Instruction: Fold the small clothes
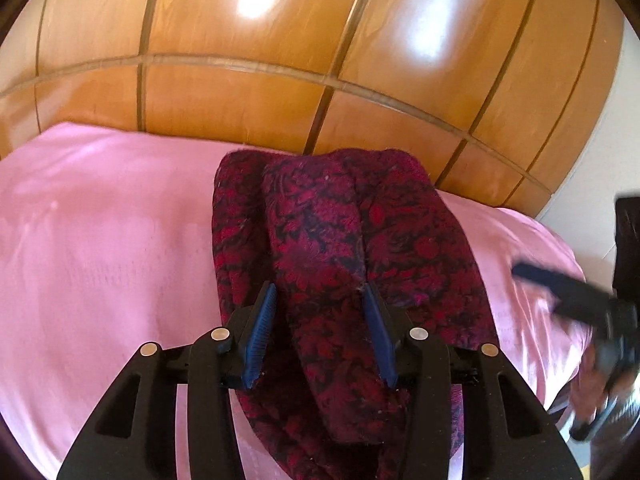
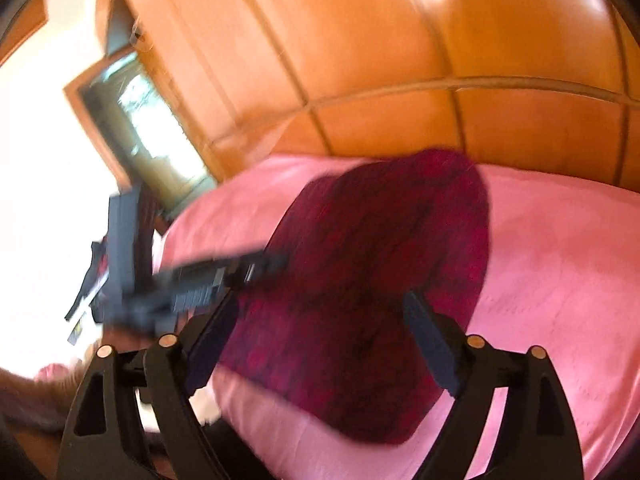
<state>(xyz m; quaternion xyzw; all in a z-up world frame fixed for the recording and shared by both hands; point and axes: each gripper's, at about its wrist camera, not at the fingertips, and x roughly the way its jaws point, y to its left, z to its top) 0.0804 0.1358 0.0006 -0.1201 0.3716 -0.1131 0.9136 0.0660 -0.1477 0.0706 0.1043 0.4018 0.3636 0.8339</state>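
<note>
The left gripper [image 1: 320, 312] hangs over the near part of the dark red patterned garment [image 1: 320, 240], its blue pads [image 1: 260, 336] spread either side of a raised central fold of the cloth. A thick ridge of fabric lies between the pads, but they do not appear to press on it; the jaws stand partly apart, not pinching. The right gripper [image 2: 320, 352] has its jaws spread wide, with the same garment [image 2: 380, 280] lying beyond and below them and nothing caught between; this view is badly smeared by motion, so how near the fingers are to the cloth is hard to say. In the left wrist view the right gripper [image 1: 560, 292] shows as a dark blur off to the garment's right edge, apart from it.

The garment lies lengthwise on the pink bed cover [image 1: 100, 240], already gathered into a long, narrow, layered shape that reaches back to the wooden wardrobe panels [image 1: 280, 80] behind the bed.

Judging from this, a lengthwise fold is laid and both grippers are free of the cloth, so the step in hand looks like a re-grip. The next move likely calls for pinching one end through all the layers and carrying it across to the other end, keeping the layers from sliding apart.
</note>
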